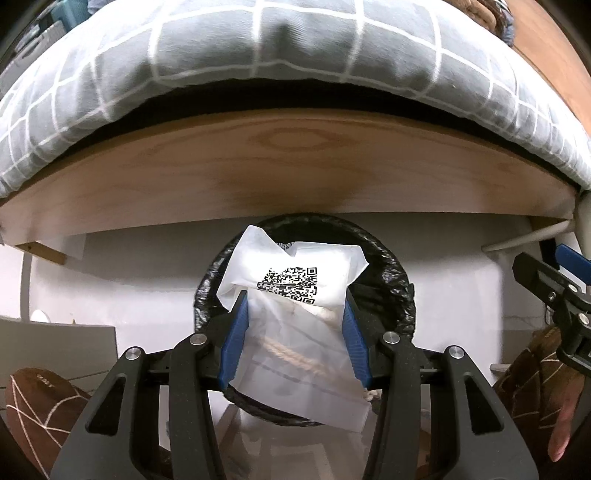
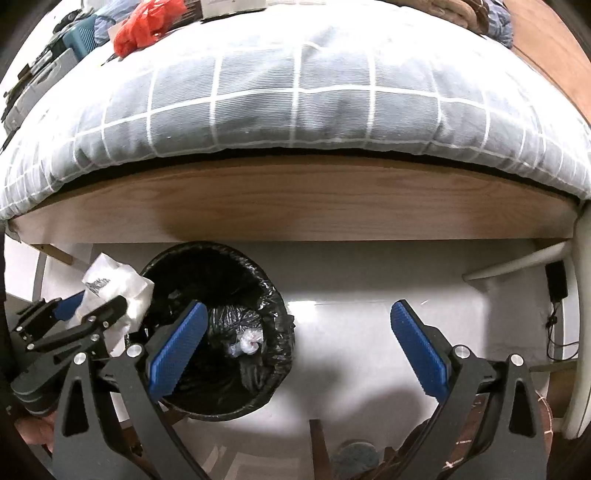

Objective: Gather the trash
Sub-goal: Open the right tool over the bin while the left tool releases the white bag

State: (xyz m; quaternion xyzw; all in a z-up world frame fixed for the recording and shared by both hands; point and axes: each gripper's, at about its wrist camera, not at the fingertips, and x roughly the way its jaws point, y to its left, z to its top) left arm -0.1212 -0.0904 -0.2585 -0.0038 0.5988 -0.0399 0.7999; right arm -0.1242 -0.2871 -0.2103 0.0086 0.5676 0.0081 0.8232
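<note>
My left gripper is shut on a white plastic packet with a black QR code and a rope inside, held above a round bin lined with a black bag. In the right wrist view the bin stands on the pale floor under the bed edge, with a small crumpled clear wrapper inside. The left gripper and its packet hover at the bin's left rim. My right gripper is open and empty, its left finger over the bin.
A wooden bed rail and a grey checked quilt overhang the bin. A red plastic bag lies on the bed at the far left. Brown patterned slippers are at my feet. A white bed leg and cables are at right.
</note>
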